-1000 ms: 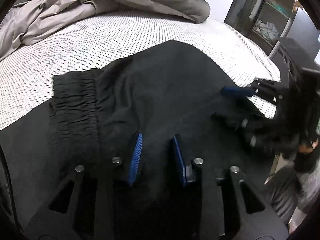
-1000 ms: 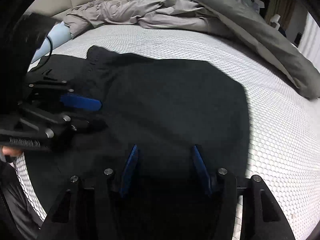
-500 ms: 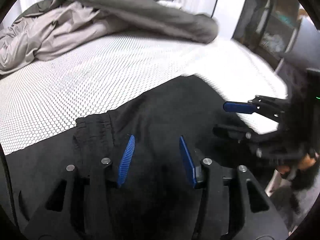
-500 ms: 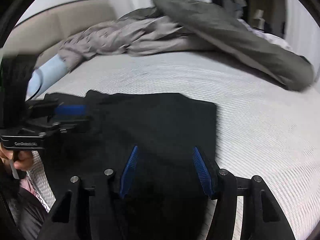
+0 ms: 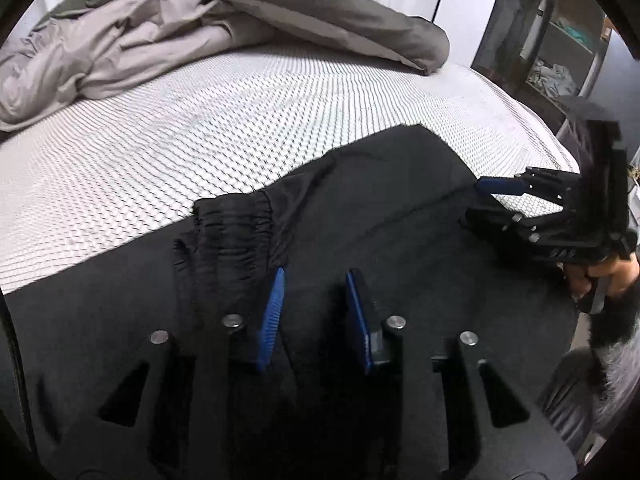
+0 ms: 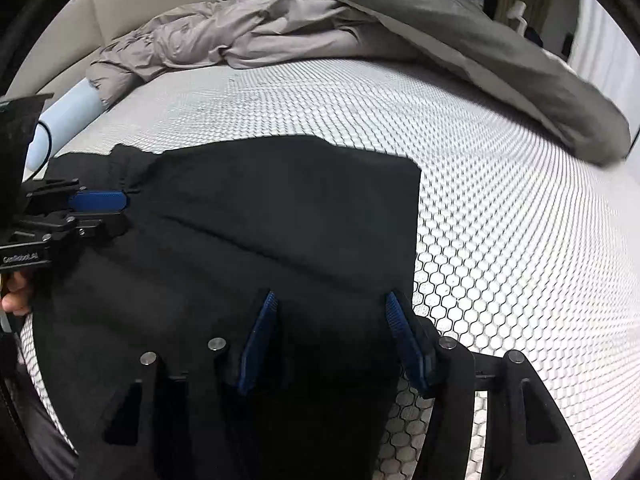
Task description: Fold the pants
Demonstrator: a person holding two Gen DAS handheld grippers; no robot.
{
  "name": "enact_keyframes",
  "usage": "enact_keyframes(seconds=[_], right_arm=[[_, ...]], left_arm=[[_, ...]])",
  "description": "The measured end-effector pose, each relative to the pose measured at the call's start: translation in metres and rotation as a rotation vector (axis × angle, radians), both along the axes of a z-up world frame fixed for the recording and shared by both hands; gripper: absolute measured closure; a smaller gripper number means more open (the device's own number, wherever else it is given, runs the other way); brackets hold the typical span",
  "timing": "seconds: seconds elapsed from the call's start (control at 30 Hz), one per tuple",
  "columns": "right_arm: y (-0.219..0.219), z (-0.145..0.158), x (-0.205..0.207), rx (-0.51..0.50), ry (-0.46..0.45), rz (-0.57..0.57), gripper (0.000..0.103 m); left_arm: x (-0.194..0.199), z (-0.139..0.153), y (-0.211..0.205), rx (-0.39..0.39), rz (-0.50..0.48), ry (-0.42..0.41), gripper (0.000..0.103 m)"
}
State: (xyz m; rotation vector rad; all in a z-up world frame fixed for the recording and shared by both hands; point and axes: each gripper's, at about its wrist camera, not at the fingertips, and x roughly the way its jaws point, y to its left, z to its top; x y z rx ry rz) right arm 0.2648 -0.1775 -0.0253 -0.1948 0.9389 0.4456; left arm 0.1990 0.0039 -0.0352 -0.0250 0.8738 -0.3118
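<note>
The black pants [image 5: 400, 216] lie flat on the near part of the bed's honeycomb-patterned mattress cover [image 5: 200, 128], already doubled over into a broad dark panel. The gathered elastic waistband [image 5: 228, 232] sits at the left end in the left wrist view, slightly bunched and raised, and a shallow crease runs across the cloth from there toward the right. In the right wrist view the panel ends in a fairly square corner [image 6: 414, 168] on the white cover.

The left gripper [image 5: 316, 300] hangs over the cloth just beside the waistband. Its blue pads [image 5: 274, 316] stand a narrow gap apart; the jaws have just been closing, and only flat fabric lies below them, with nothing pinched between. From the right wrist view it shows at the left edge, with fingers of the person's hand [image 6: 16, 300] below its body.

The right gripper [image 6: 332, 320] hovers over the right edge of the pants, its pads [image 6: 404, 336] spread wider, one above black cloth and the other near the bare cover, gripping nothing.

Beyond the pants, a rumpled grey duvet [image 6: 460, 28] is heaped along the far side of the bed, with a pale blue roll [image 6: 68, 116] near the beige headboard [image 6: 132, 12]. A dark shelf unit [image 5: 560, 40] stands past the bed's corner.
</note>
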Motion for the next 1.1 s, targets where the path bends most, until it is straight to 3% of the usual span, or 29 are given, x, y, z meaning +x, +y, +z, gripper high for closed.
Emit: enact_keyframes(seconds=[0.07,0.1,0.17,0.3,0.37,0.43,0.6,0.73,0.87,0.97,1.03,1.1], right_arm=[[-0.007,0.017,0.007,0.121,0.010,0.008,0.045],[-0.006,0.025,0.011,0.156,0.003,-0.001,0.045],[0.011,0.031,0.023,0.166,-0.015,0.005,0.045],[0.044,0.014,0.048,0.118,0.021,0.048,0.045],[0.070,-0.005,0.050,-0.024,0.013,0.045,0.045],[0.064,-0.023,0.044,-0.096,0.005,0.006,0.045],[0.021,-0.016,0.049,-0.156,-0.050,-0.144,0.045],[0.007,0.003,0.041,-0.050,-0.069,-0.167,0.045],[0.045,0.015,0.037,0.026,-0.071,-0.054,0.045],[0.070,-0.006,0.049,-0.012,-0.021,-0.015,0.044],[0.071,-0.027,0.063,-0.079,0.017,-0.056,0.045],[0.058,-0.028,0.068,-0.088,0.010,-0.105,0.045]], left_arm=[[-0.003,0.019,-0.004,-0.011,-0.006,-0.051,0.070],[0.001,0.025,-0.005,-0.017,-0.009,-0.059,0.062],[0.019,0.028,-0.012,-0.012,-0.010,-0.064,0.054],[0.056,-0.005,-0.014,0.005,0.034,0.044,0.059],[0.057,-0.018,-0.004,-0.025,0.030,0.053,0.065],[0.051,-0.013,0.010,-0.059,0.035,0.042,0.068],[0.032,-0.009,0.026,-0.069,0.042,0.028,0.071],[0.012,0.016,0.023,-0.043,0.055,-0.044,0.071],[0.026,0.028,0.010,-0.057,0.046,-0.062,0.067],[0.056,-0.008,-0.002,0.009,0.070,0.050,0.067],[0.059,-0.017,0.002,-0.026,0.063,0.057,0.067],[0.054,-0.010,0.011,-0.071,0.045,0.051,0.068]])
